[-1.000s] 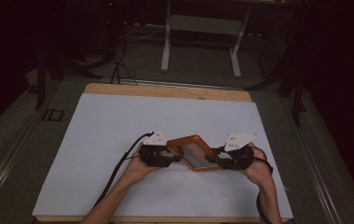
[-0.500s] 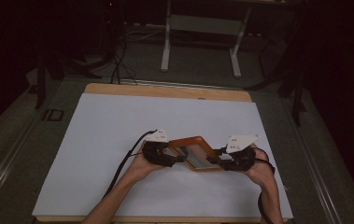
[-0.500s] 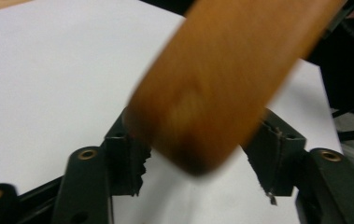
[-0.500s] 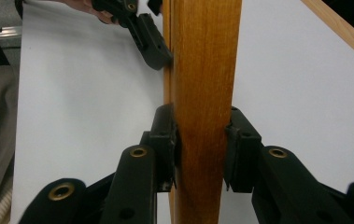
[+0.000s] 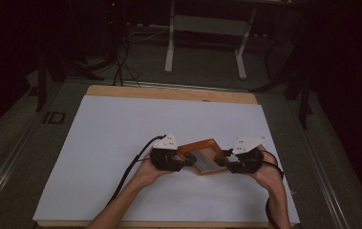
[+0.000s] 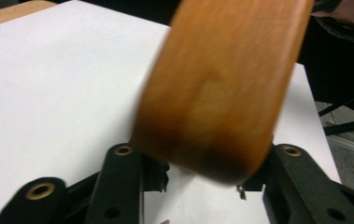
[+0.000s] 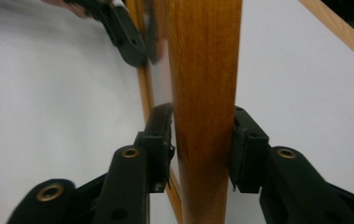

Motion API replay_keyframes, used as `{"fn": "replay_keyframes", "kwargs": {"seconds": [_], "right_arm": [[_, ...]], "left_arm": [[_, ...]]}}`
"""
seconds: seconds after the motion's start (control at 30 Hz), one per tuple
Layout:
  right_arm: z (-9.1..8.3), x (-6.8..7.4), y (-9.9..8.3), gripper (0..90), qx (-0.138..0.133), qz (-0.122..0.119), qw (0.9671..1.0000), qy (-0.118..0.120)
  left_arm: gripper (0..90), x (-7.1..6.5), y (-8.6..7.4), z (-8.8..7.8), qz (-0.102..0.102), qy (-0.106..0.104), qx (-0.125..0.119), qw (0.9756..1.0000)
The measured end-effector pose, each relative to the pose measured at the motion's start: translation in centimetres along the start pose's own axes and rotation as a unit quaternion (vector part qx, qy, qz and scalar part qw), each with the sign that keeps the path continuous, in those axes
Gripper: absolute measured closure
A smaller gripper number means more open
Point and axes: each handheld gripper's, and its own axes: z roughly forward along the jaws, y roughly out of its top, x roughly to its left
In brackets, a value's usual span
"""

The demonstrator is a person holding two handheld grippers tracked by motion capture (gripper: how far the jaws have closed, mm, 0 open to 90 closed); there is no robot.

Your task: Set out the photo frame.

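An orange-brown wooden frame (image 5: 202,156) with a grey panel in its middle hangs low over the white table sheet (image 5: 121,133), held at both ends. My left gripper (image 5: 188,160) is at its left end. In the left gripper view the blurred wooden rail (image 6: 221,84) spans the gap between my jaws, which have just been closing on it. My right gripper (image 5: 221,161) has the right end. In the right gripper view the rail (image 7: 205,70) stands upright between my pads (image 7: 163,135). These jaws have just opened a little, and the wood still sits between them.
The white sheet covers a wooden tabletop (image 5: 169,92) whose edge shows at the back. Beyond it, the legs of a metal stand (image 5: 202,43) and loose cables (image 5: 121,67) lie on a dark floor. A black cable (image 5: 131,167) trails from the left gripper.
The left hand has shifted slightly right toward the frame's left end. The frame and the right hand have hardly moved.
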Motion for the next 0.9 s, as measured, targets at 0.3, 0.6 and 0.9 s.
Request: {"fn": "replay_keyframes", "kwargs": {"seconds": [0.3,0.6,0.9], "right_arm": [[-0.1,-0.3,-0.4,60.3,0.006,0.008,0.9999,-0.001],[0.5,-0.2,-0.1,60.7,0.002,0.012,0.9999,0.007],[1.1,0.0,0.4,61.0,-0.021,0.025,0.9993,0.019]], "left_arm": [[65.6,-0.5,0.6,0.1,0.009,0.003,0.011,0.9999],[65.9,-0.4,0.9,-1.1,0.015,0.006,0.002,0.9999],[65.7,-0.2,1.2,-2.9,-0.002,0.004,-0.021,0.9998]]}}
